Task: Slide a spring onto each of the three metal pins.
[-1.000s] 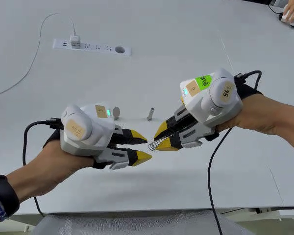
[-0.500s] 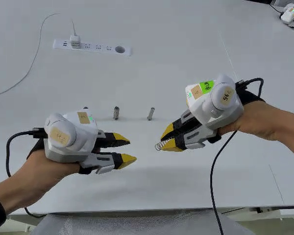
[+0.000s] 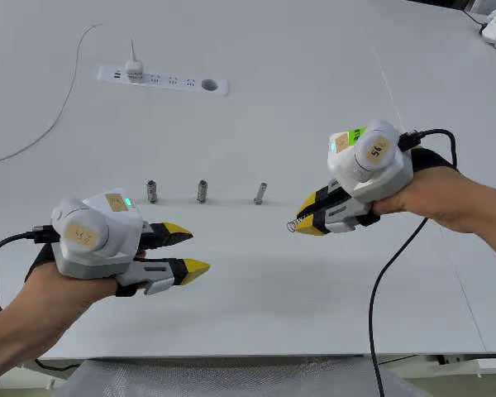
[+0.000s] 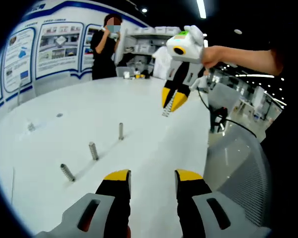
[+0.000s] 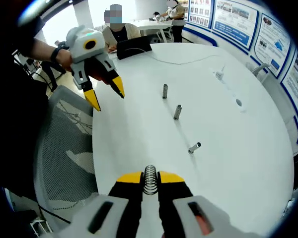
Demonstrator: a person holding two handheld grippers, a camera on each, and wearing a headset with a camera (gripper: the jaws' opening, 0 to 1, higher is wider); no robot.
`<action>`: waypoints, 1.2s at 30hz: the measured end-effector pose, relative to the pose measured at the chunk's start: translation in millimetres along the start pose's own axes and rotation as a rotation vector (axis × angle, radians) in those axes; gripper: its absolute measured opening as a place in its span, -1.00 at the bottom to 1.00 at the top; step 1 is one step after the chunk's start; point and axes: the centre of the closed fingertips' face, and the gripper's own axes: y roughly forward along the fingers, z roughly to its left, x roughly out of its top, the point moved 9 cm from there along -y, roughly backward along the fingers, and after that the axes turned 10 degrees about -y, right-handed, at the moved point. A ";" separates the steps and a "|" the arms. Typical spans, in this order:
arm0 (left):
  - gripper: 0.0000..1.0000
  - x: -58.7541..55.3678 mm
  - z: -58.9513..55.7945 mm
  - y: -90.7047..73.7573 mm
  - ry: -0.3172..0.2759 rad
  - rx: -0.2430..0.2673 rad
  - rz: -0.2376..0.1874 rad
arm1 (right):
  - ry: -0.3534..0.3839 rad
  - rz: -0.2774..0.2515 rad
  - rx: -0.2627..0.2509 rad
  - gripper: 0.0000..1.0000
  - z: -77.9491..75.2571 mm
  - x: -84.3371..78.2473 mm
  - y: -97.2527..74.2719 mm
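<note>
Pulled back, the left tool [image 3: 197, 250] is released; the spring [image 3: 292, 225] for the last pin [image 3: 260, 193] is grasped by the right tool [image 3: 302, 223].

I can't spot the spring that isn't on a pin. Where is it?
In the head view the spring sticks out from the shut tips of the right gripper, on the right side, just right of the bare third pin.

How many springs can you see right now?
3. One is on the left pin, one on the middle pin, and the third spring is pinched in the right claw. The right pin is bare; none looks hidden.
</note>
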 end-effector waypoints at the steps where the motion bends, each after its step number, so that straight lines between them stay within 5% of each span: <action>1: -0.26 -2.0 1.7 -1.8 -0.012 0.007 -0.001 | 0.004 0.005 -0.001 -0.75 -2.3 -1.5 0.2; 23: 0.00 -27.7 26.4 -32.5 -0.118 0.157 -0.013 | 0.061 0.067 -0.016 -0.75 -51.2 -8.6 4.8; 36: 0.15 -34.3 34.1 -47.6 -0.154 0.228 -0.029 | 0.045 0.087 0.006 -0.75 -77.9 2.6 27.7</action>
